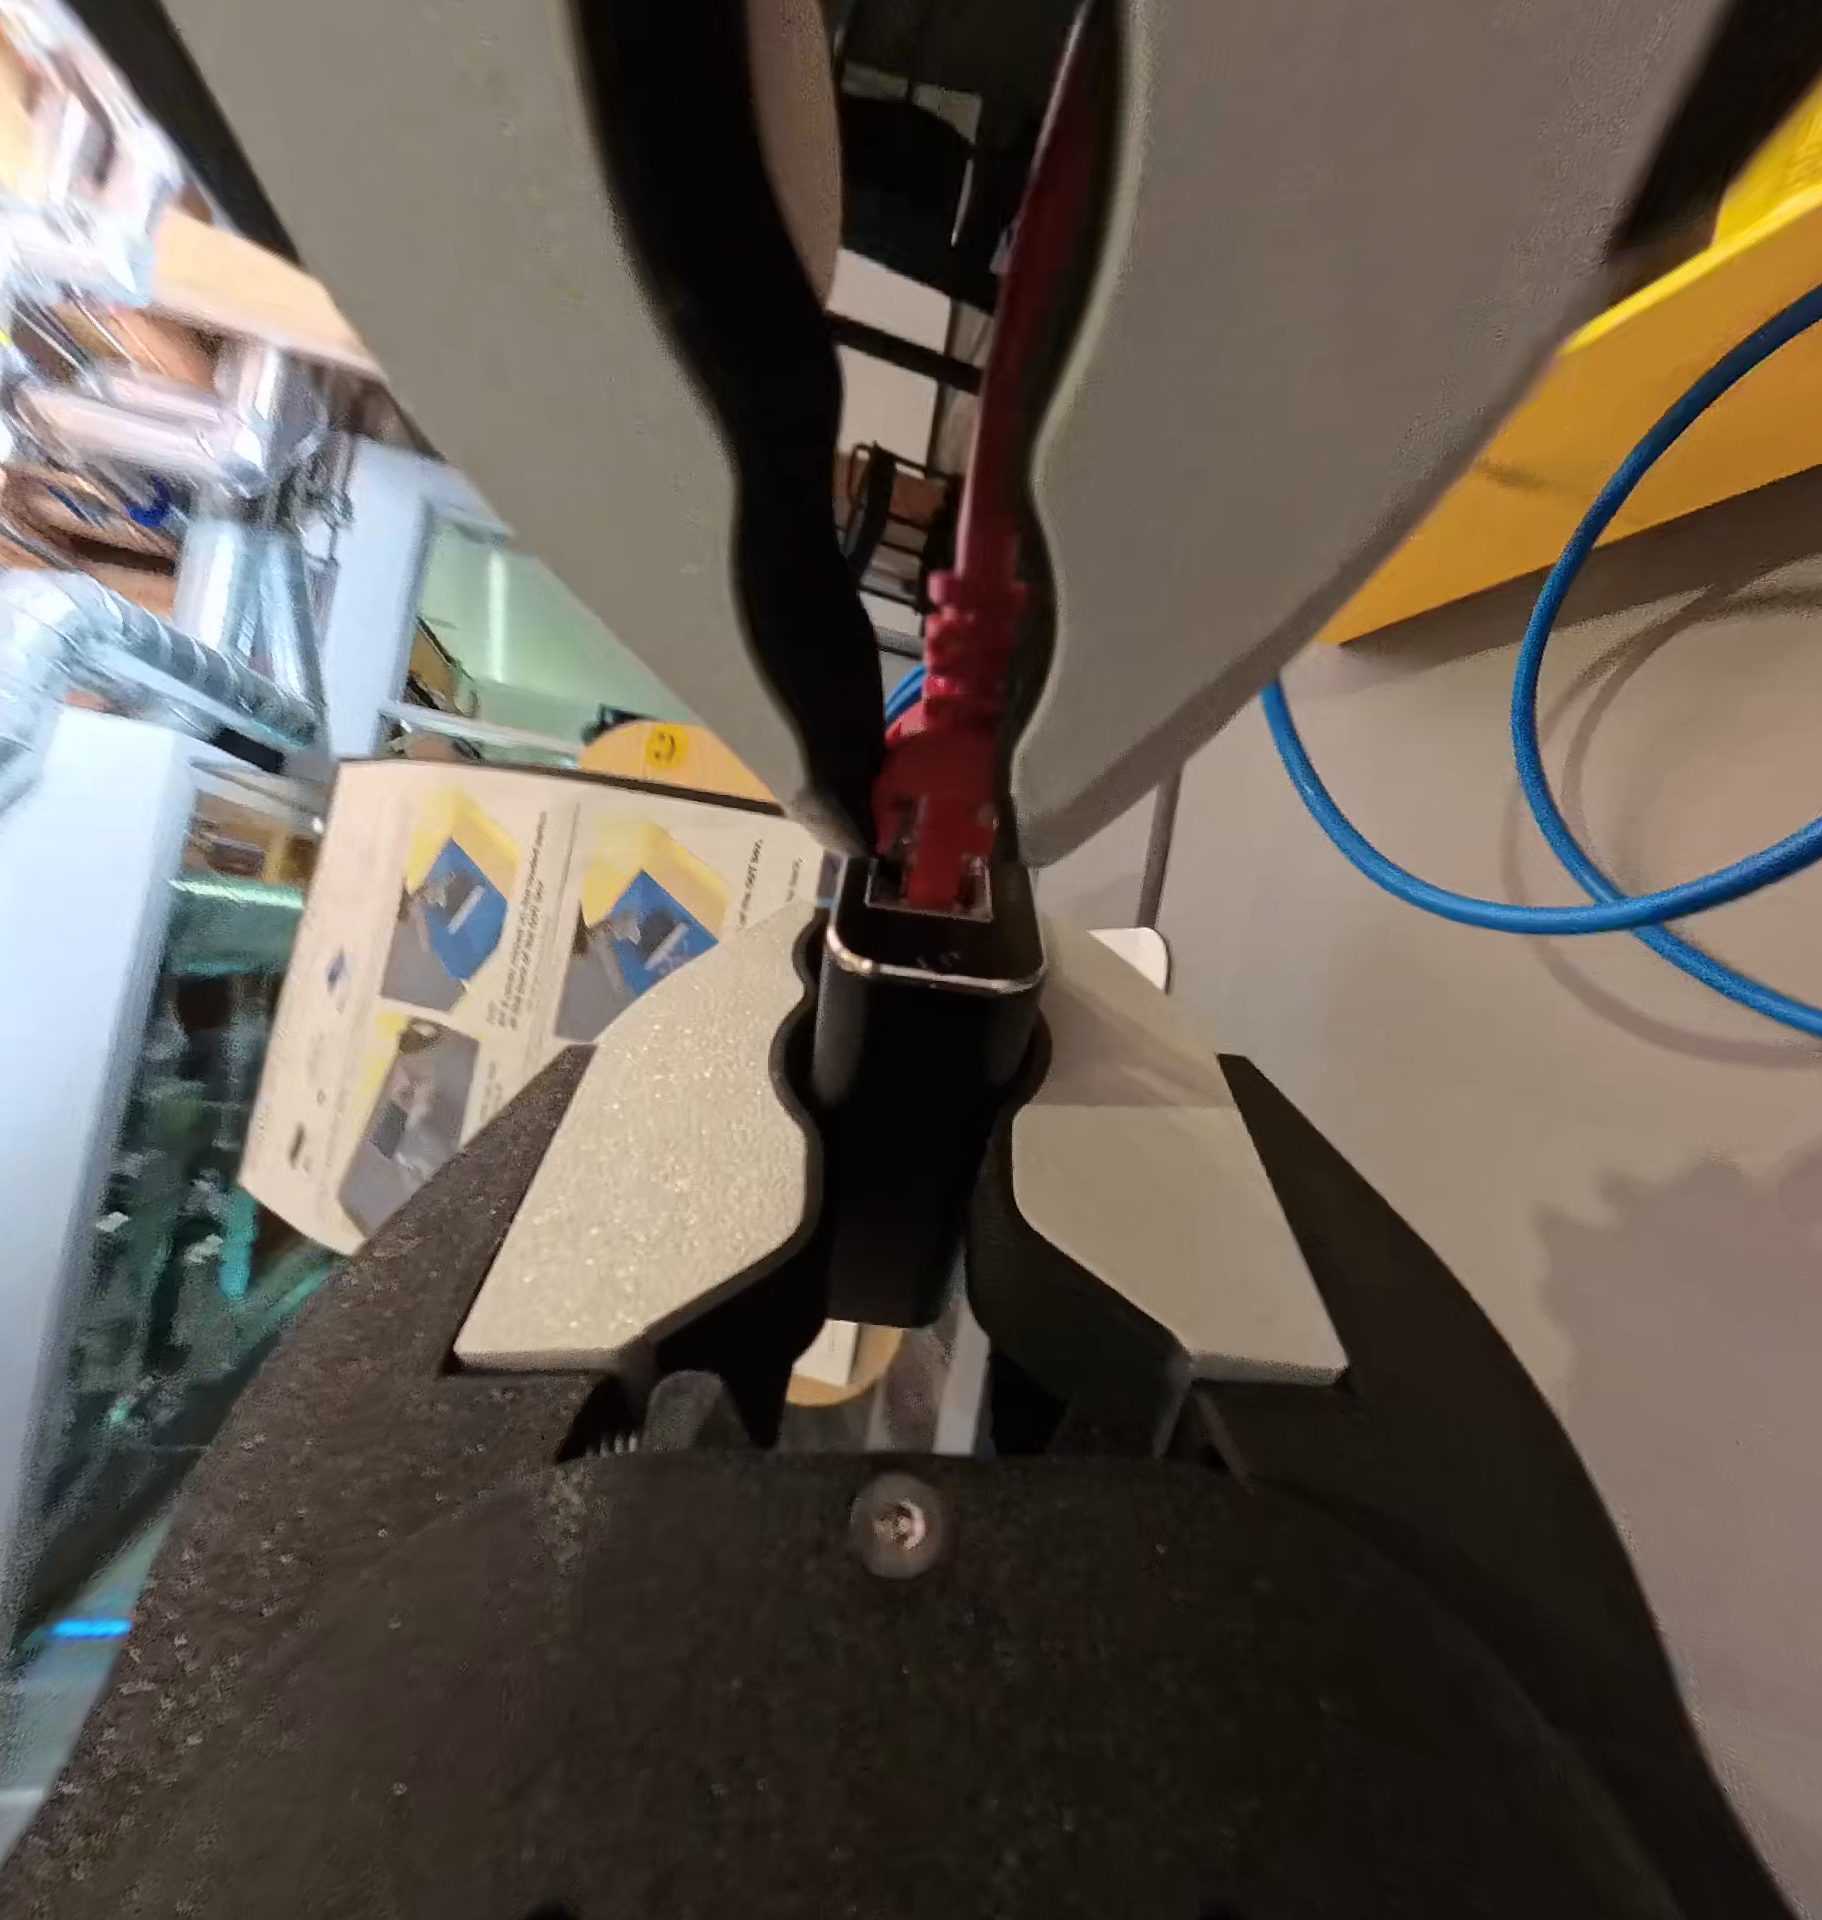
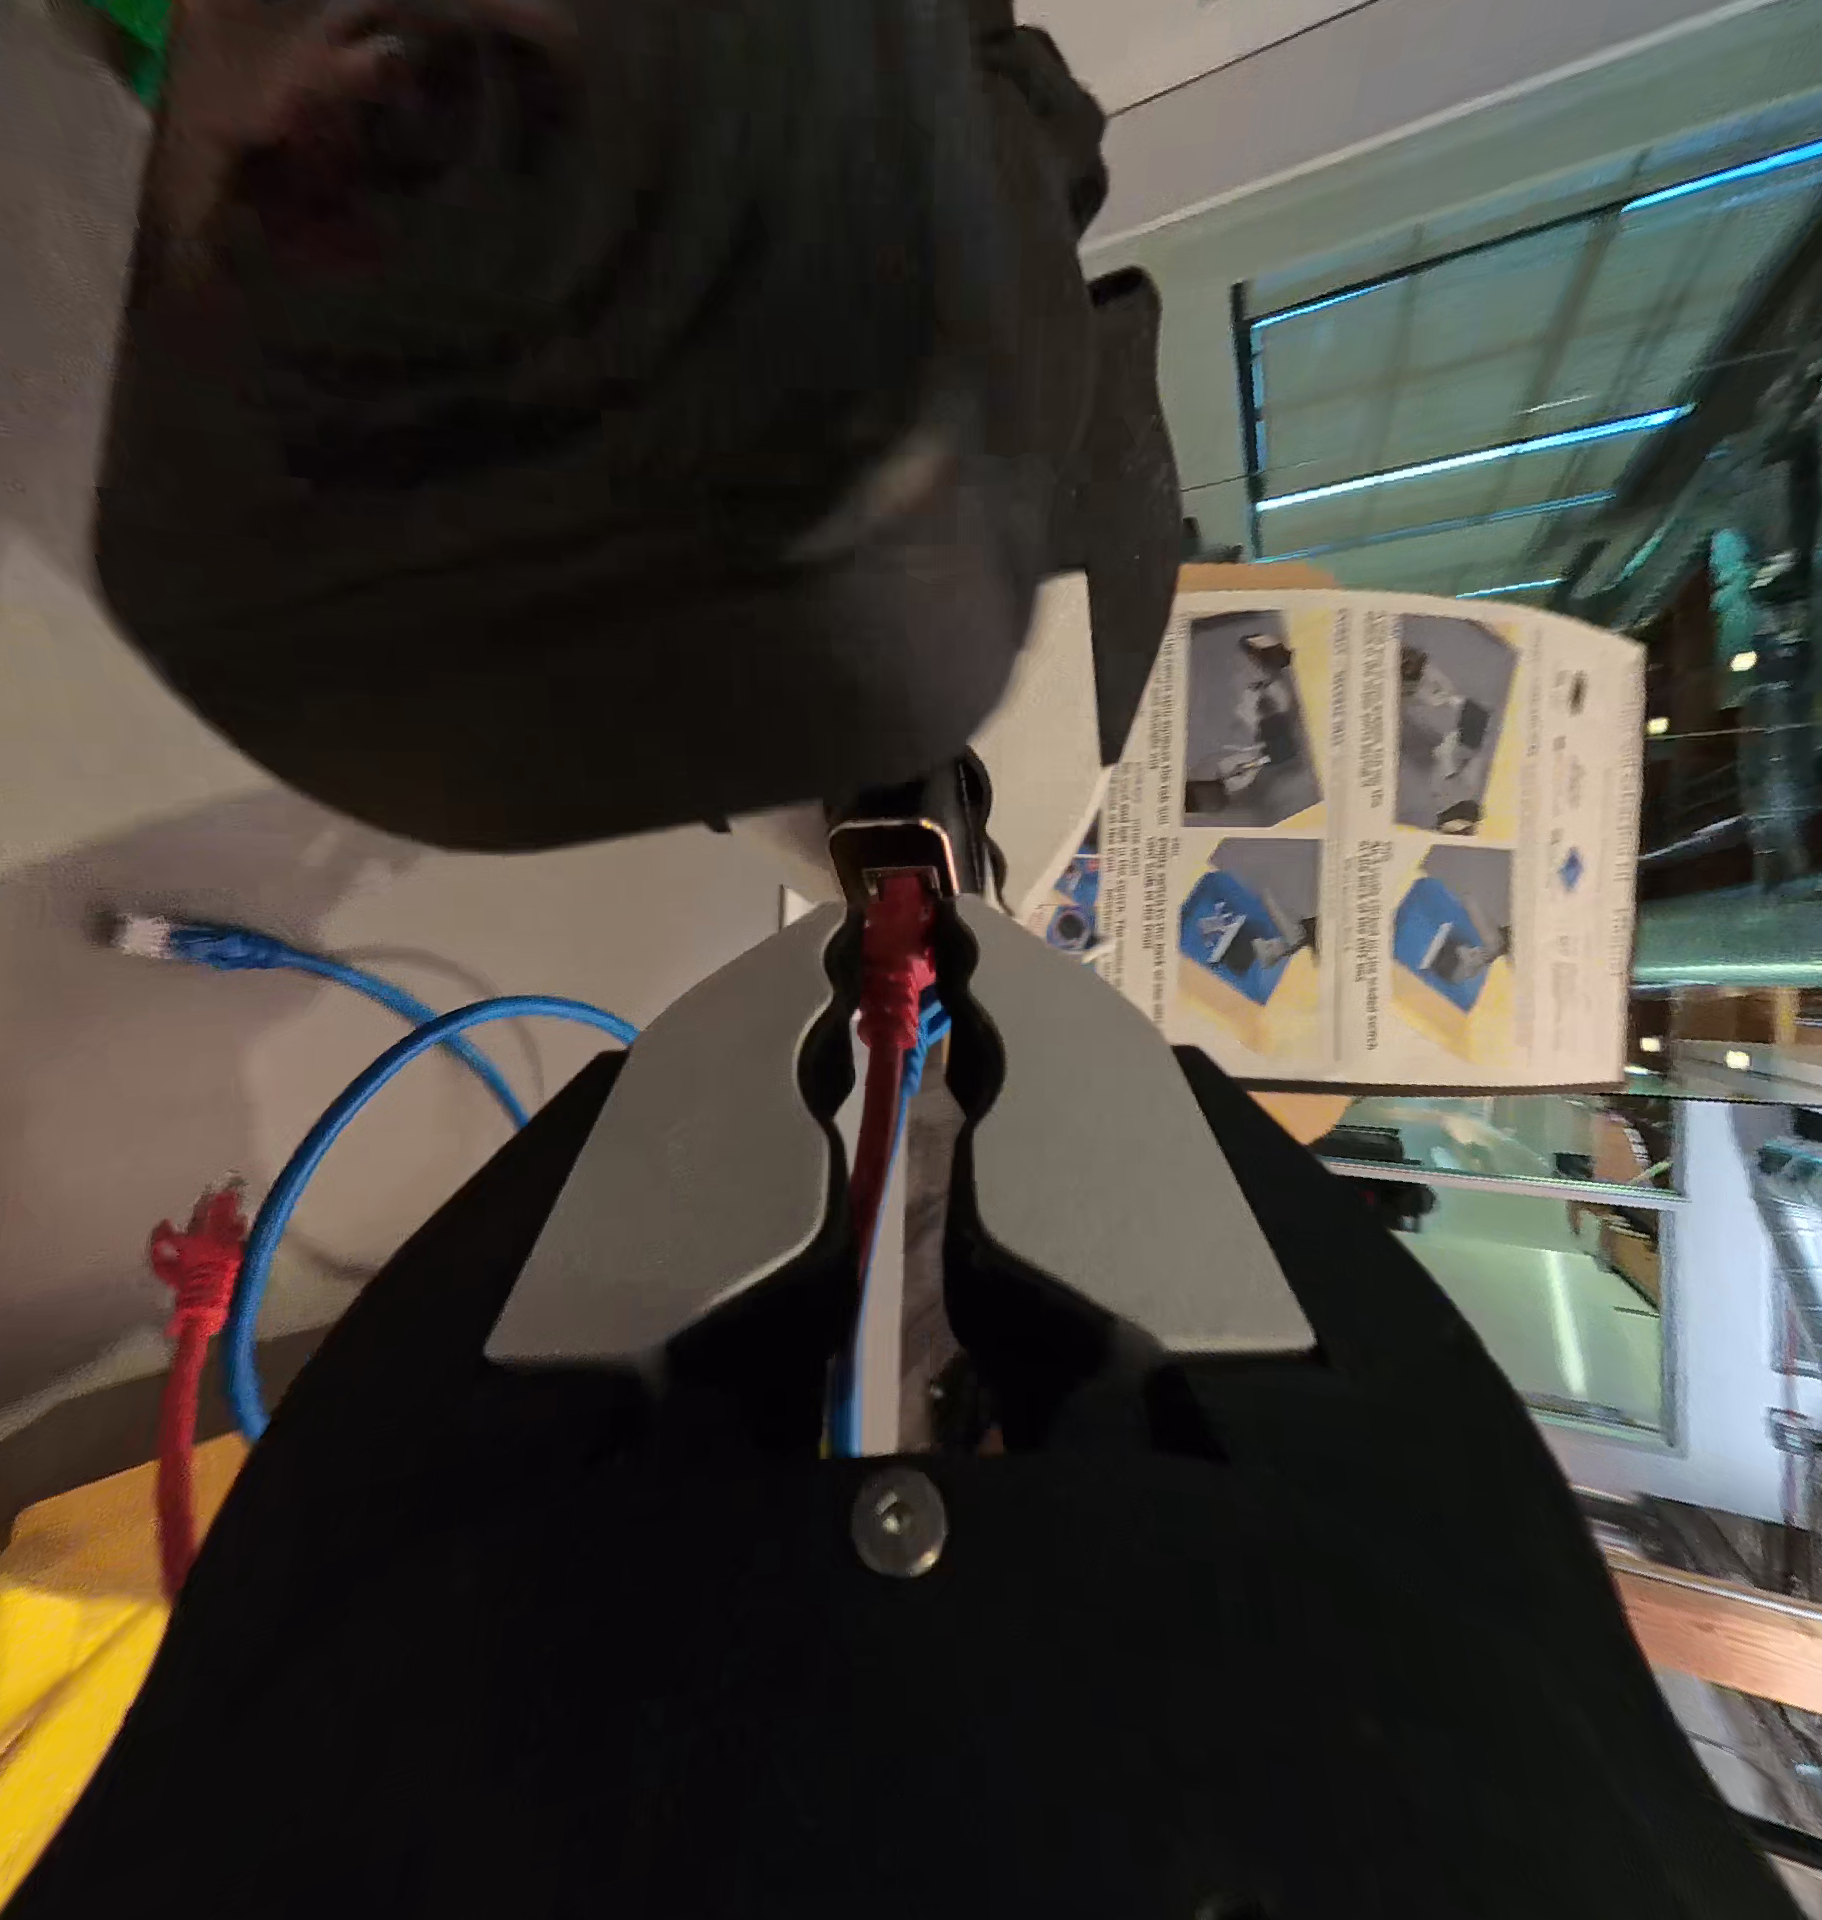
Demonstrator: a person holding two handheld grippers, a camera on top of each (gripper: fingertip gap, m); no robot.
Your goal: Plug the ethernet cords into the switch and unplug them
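my left gripper (image 1: 922, 1060) pinches the small black switch (image 1: 922, 1049) by its sides, both pads pressed against it, port end facing away from me. my right gripper (image 2: 899, 966) is clamped on the boot of the red ethernet cord (image 2: 891, 977), whose plug sits in the switch's port (image 2: 894, 883). just beyond the switch in the left wrist view, the right gripper's fingers (image 1: 1198, 520) come in from the far side. a blue ethernet cord (image 1: 1572, 831) loops on the grey table (image 1: 1509, 1247) to the right, near a yellow box (image 1: 1613, 416). a printed instruction sheet (image 1: 450, 987) stands to the left.
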